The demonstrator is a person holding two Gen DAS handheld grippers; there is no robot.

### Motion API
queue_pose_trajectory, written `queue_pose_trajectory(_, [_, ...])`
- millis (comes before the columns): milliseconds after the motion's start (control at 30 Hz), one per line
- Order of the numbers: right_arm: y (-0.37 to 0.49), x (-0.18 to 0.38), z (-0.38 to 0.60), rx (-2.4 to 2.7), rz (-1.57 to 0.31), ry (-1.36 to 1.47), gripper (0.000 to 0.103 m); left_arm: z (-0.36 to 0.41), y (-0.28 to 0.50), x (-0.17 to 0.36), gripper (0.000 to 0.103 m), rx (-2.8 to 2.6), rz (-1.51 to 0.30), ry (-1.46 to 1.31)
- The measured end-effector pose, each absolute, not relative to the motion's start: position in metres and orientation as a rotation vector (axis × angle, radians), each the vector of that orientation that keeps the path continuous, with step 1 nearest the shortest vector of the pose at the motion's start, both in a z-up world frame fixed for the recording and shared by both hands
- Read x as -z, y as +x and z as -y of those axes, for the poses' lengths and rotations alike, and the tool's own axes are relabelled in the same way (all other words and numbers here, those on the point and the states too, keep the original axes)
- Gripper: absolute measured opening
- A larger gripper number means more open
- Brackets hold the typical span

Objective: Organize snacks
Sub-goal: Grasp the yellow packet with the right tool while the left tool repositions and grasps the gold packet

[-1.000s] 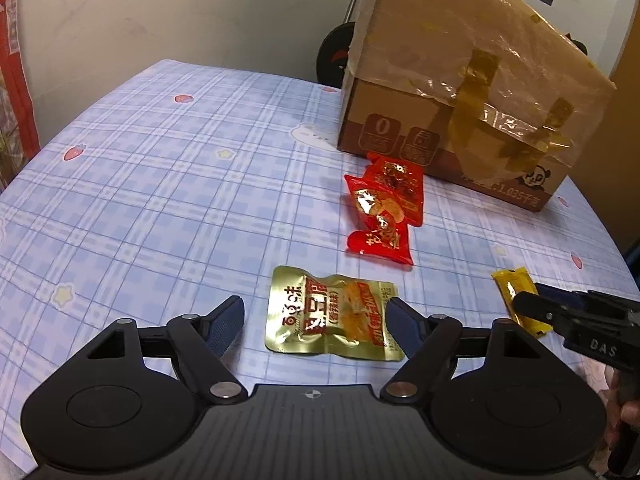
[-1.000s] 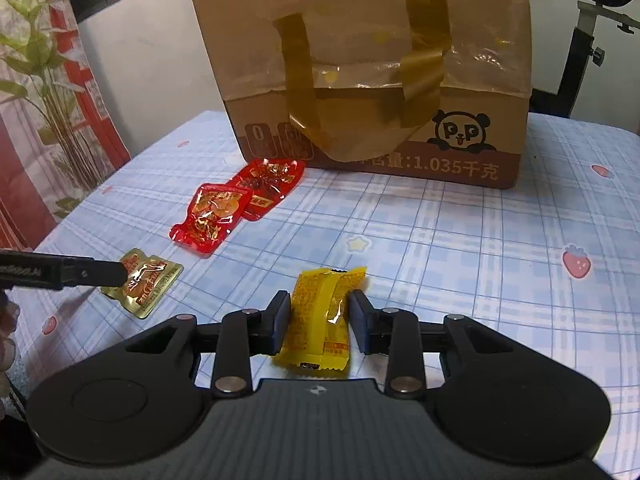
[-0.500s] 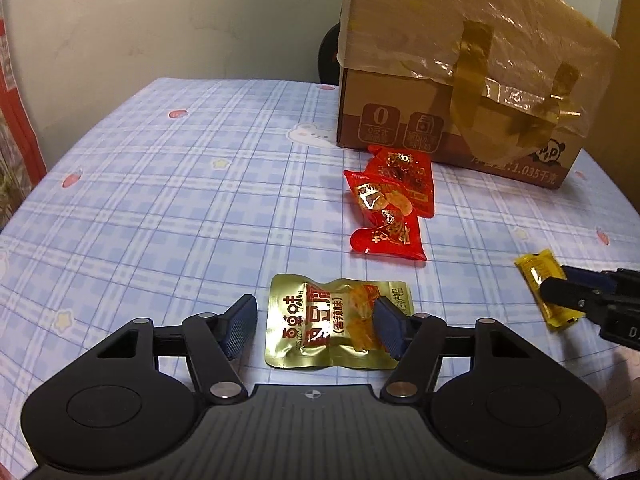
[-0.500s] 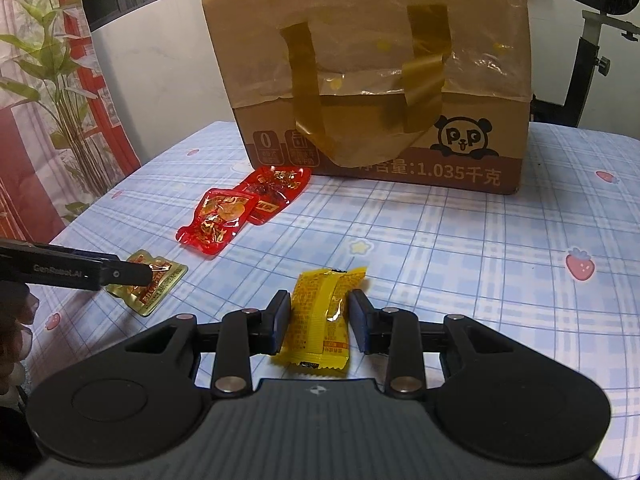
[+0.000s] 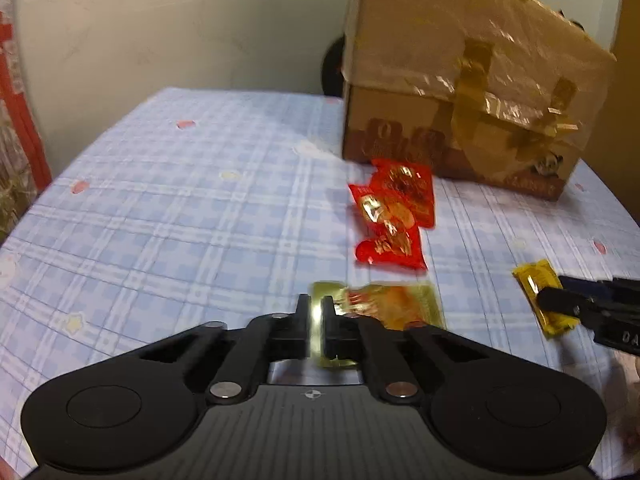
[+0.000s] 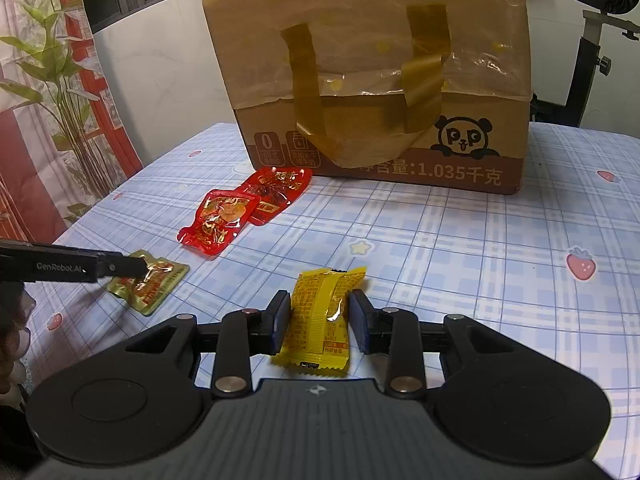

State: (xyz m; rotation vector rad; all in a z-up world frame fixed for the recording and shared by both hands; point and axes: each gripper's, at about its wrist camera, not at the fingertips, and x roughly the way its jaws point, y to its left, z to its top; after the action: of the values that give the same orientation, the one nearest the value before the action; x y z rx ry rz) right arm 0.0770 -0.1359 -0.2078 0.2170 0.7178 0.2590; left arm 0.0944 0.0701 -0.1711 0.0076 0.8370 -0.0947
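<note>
My left gripper is shut on the left edge of a gold snack packet, low over the table; the packet also shows in the right wrist view. My right gripper has its jaws around a yellow snack packet, pads close on both sides, a thin gap showing on each; the packet rests on the table and also shows in the left wrist view. Two red snack packets lie overlapped in front of a taped cardboard box.
The blue checked tablecloth covers the table. The cardboard box stands at the back. A plant and red curtain stand beyond the left edge. An exercise bike is behind the box at right.
My left gripper has closed from wide open onto the gold packet's left edge. The right gripper stays around the yellow packet, barely moved.
</note>
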Motion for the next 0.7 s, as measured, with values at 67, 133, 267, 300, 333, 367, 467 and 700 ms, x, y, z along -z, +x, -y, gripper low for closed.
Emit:
queue_pose_trajectory(67, [0.077, 0.208, 0.136, -0.258, -0.718, 0.212, 0.035, -0.07, 0.094, 0.174, 0.005, 0.095, -0.85, 0.01])
queue_pose_trajectory(133, [0.077, 0.208, 0.135, -0.259, -0.718, 0.208, 0.035, -0.07, 0.095, 0.173, 0.006, 0.09, -0.852, 0.012])
queue_pose_trajectory(267, [0.078, 0.208, 0.136, -0.259, -0.719, 0.206, 0.035, -0.07, 0.094, 0.171, 0.007, 0.109, -0.852, -0.005])
queue_pose_trajectory(300, [0.078, 0.208, 0.136, -0.259, -0.719, 0.205, 0.035, -0.069, 0.093, 0.171, 0.007, 0.109, -0.851, 0.002])
queue_pose_trajectory(333, [0.078, 0.208, 0.136, -0.259, -0.719, 0.204, 0.035, -0.068, 0.092, 0.17, 0.007, 0.111, -0.849, 0.008])
queue_pose_trajectory(367, [0.078, 0.208, 0.136, -0.259, -0.719, 0.205, 0.035, -0.068, 0.091, 0.169, 0.008, 0.12, -0.84, 0.013])
queue_pose_trajectory(467, [0.078, 0.208, 0.136, -0.26, -0.719, 0.206, 0.035, -0.063, 0.093, 0.166, 0.036, 0.168, -0.819, 0.048])
queue_pose_trajectory(700, [0.078, 0.208, 0.136, -0.26, -0.719, 0.205, 0.035, -0.057, 0.1, 0.167, 0.054, 0.341, -0.817, 0.183])
